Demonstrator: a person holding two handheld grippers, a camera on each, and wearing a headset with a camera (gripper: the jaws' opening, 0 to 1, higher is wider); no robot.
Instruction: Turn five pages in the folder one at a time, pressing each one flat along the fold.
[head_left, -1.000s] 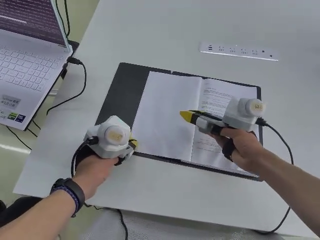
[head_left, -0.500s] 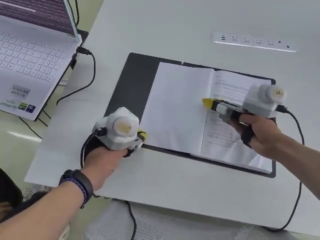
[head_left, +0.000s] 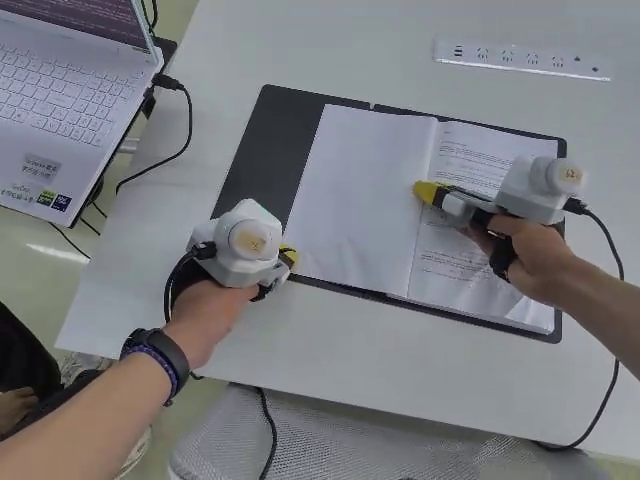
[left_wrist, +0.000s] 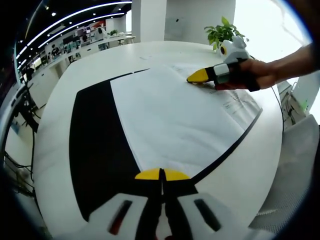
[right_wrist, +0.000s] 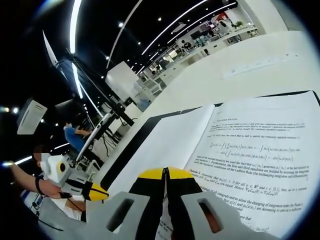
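Folder: my folder (head_left: 270, 150) lies open on the white worktop (head_left: 350, 360), with a blank page (head_left: 360, 200) on the left and a printed page (head_left: 470, 160) on the right.
Right hand-held gripper: my right hand-held gripper (head_left: 425, 190) has its jaws together with nothing between them, its yellow tips resting at the upper part of the fold (head_left: 418, 250).
Left hand-held gripper: my left hand-held gripper (head_left: 287, 258) also has its jaws together and is empty. It sits at the folder's near edge, by the blank page's lower corner.
Step in hand: pressing the blank page flat, I judge.
Doing it well: I'd draw the closed tips down the fold toward me with light, even pressure. I'd stay on the crease so the sheet doesn't wrinkle, and let my left tips pin the corner.
Edges: the printed page's outer edge, under my right hand, is probably where I'd pinch the next sheet. The worktop's near edge is just beyond the folder.
Open room: there is bare worktop beyond the folder up to the power strip (head_left: 520, 58). The laptop (head_left: 60, 90) and its cable (head_left: 175, 120) crowd the left.
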